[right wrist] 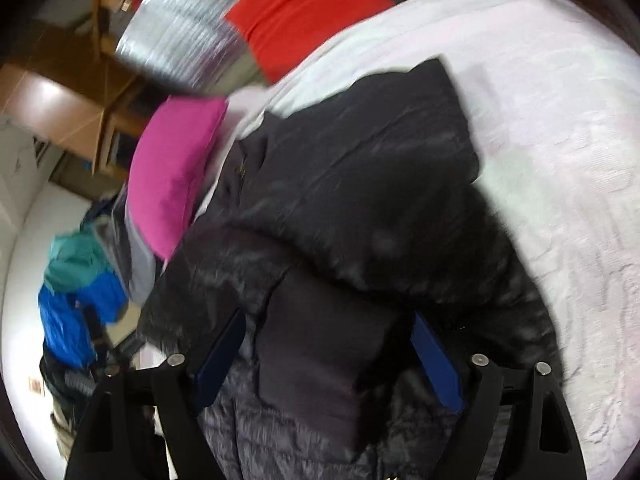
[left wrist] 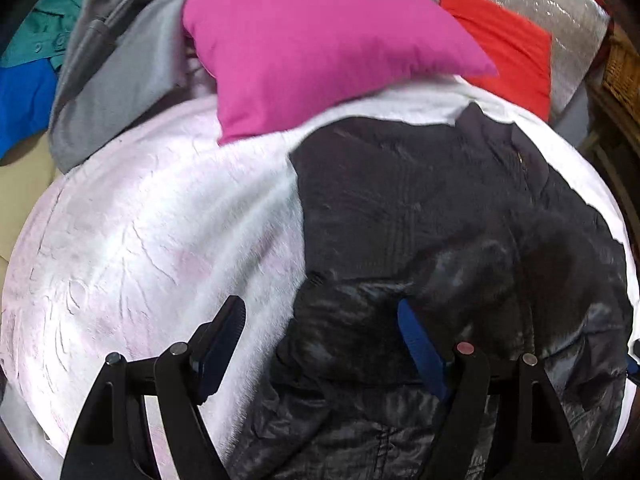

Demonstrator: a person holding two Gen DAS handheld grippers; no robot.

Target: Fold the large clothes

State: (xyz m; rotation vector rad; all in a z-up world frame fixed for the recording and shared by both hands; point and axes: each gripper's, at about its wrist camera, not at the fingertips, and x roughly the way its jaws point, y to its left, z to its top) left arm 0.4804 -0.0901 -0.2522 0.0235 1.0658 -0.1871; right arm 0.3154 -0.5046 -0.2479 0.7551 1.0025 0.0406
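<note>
Clothes pile (left wrist: 36, 64): teal, blue and grey garments heaped at the far left of the bed, well apart from the work area.
White bedspread (left wrist: 132, 232): the bed's textured cover, bare at left; it carries the jacket.
Left hand-held gripper (left wrist: 320, 336): jaws standing wide, nothing between the pads; one finger over the bedspread, the other over the jacket's near left edge.
Pink cushion (left wrist: 304, 40): lies beyond the jacket, its corner near the collar.
Black jacket (left wrist: 440, 216): the task's garment, a dark quilted piece spread on the right half of the bed, collar away from the camera.
Right hand-held gripper (right wrist: 328, 344): jaws part-closed astride a raised fold of the jacket; whether the pads already press the cloth cannot be told.
Red cushion (left wrist: 508, 44): at the far right, against a silver padded backing.
Advice for the step: judged to be gathering the near hem; seize both layers at matching points, lift evenly, and keep the fold clear of the pink cushion.
Writing: none legible; a small gold mark near the collar is too blurred to read.
</note>
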